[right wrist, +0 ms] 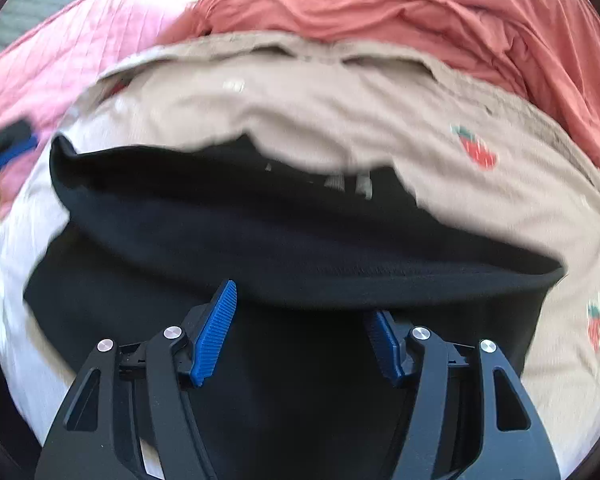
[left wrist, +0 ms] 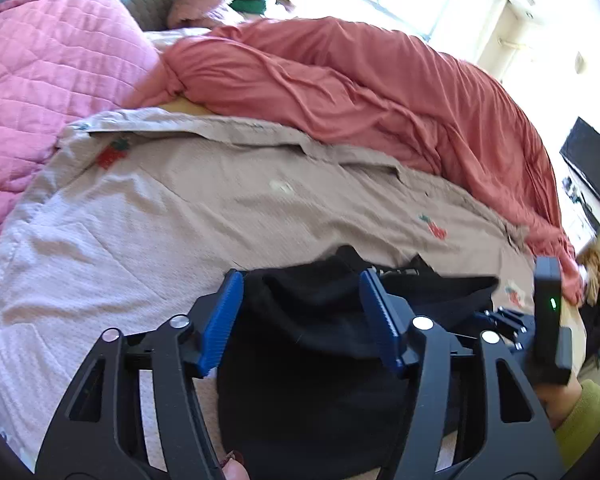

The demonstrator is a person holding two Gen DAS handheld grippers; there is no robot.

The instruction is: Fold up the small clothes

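the black garment (right wrist: 284, 240) lies on the beige strawberry-print blanket (left wrist: 180, 184) at the near edge of the bed, with one layer doubled over so a stitched hem runs across it. both tools hang above it with nothing in them: the left gripper (left wrist: 300, 320) has its blue pads spread wide over the dark cloth, and the right gripper (right wrist: 300, 332) stands just as wide, pads clear of the fabric below. the risk, as i judge it, is that the fold is loose and soft; a pad dragging across the top layer or snagging the hem could pull it open, and a pinch that also catches the blanket would lift bedding with it. the right wrist view is smeared, so the far edge of the garment is hard to read there, yet it alone shows the whole folded span and hem. the left wrist view is sharper and shows the red duvet (left wrist: 380, 80), the pink quilt (left wrist: 48, 60), and the other tool's body at the right edge beside a green sleeve (left wrist: 584, 420).
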